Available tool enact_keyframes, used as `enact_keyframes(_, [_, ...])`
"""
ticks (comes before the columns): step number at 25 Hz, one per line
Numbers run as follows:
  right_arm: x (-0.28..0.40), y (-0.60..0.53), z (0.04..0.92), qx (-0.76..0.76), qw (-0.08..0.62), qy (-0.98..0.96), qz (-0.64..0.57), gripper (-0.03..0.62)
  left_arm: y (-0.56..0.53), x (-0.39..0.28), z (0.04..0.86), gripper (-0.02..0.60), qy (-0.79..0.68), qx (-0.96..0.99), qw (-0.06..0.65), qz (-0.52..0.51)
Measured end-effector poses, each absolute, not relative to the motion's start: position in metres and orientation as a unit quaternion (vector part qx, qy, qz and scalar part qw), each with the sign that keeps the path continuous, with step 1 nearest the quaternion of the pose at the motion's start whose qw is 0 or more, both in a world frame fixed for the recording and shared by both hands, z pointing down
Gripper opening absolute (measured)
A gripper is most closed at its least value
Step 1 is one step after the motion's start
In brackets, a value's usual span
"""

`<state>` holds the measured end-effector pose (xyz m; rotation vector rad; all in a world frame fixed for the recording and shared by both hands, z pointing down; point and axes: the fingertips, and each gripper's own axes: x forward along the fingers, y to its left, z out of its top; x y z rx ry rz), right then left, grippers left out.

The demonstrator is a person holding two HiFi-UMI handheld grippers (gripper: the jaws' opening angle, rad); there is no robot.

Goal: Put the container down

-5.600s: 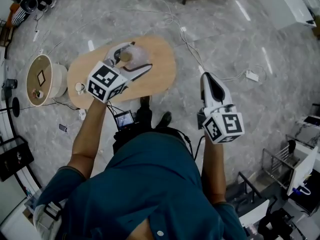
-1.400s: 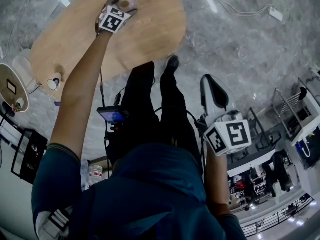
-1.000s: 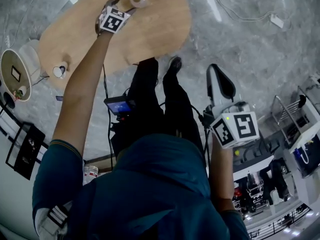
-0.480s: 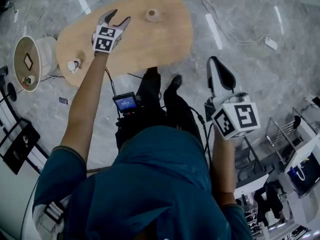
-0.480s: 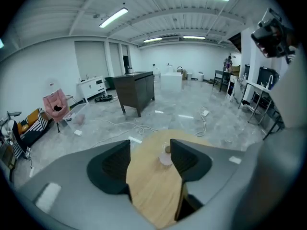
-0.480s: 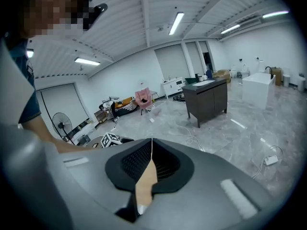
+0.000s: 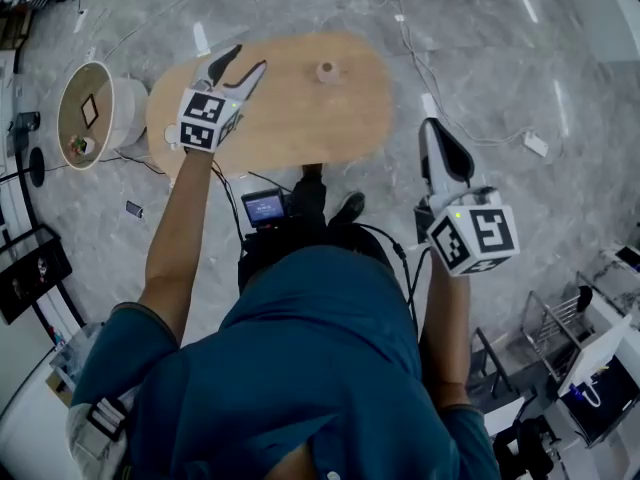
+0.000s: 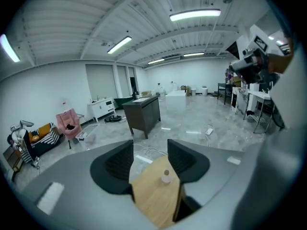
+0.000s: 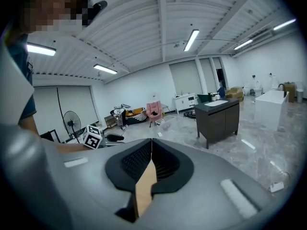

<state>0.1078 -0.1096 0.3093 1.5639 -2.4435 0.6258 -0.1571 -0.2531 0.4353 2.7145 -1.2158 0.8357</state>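
A small pale container (image 7: 326,70) stands upright on the oval wooden table (image 7: 300,118), toward its far side; in the left gripper view the container (image 8: 166,176) shows far below, between the jaws' line. My left gripper (image 7: 245,62) hovers high over the table's left part, well clear of the container. Its jaws have just been closing, and a narrow gap with nothing in it still shows at the left gripper (image 8: 150,150). My right gripper (image 7: 438,131) hangs off the table's right end; in its own view the right gripper (image 9: 151,145) is shut and empty.
A round white side table (image 7: 85,118) stands left of the wooden one. A small screen device (image 7: 265,208) sits below the table's near edge, by the person's legs. Cables and a power strip (image 7: 535,144) lie on the floor at the right. A dark cabinet (image 8: 141,114) stands further off.
My left gripper let go of the container on the table, pulled back leftward and rose, its jaws narrowing. The container stays where it was set. My right gripper also rose.
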Motion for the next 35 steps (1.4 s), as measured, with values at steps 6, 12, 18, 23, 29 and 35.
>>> enact_keyframes(6, [0.102, -0.1, 0.272, 0.51, 0.074, -0.84, 0.17, 0.011, -0.216, -0.145, 0.349, 0.206, -0.39, 0.89, -0.002, 0.234])
enact_keyframes(12, [0.096, -0.088, 0.235, 0.493, 0.06, -0.858, 0.133, 0.009, -0.17, -0.129, 0.284, 0.202, -0.374, 0.906, -0.001, 0.2])
enact_keyframes(18, [0.088, -0.074, 0.209, 0.475, 0.046, -0.872, 0.106, 0.009, -0.123, -0.111, 0.237, 0.202, -0.348, 0.922, 0.001, 0.17])
enact_keyframes(23, [0.082, -0.06, 0.205, 0.459, 0.062, -0.881, 0.091, 0.006, -0.089, -0.096, 0.21, 0.202, -0.331, 0.929, -0.027, 0.166])
enact_keyframes(29, [0.084, -0.047, 0.198, 0.45, 0.062, -0.887, 0.084, 0.006, -0.067, -0.082, 0.194, 0.202, -0.321, 0.931, -0.054, 0.167])
enact_keyframes(35, [0.087, -0.041, 0.197, 0.452, 0.062, -0.886, 0.083, 0.006, -0.06, -0.082, 0.196, 0.202, -0.323, 0.93, -0.053, 0.167])
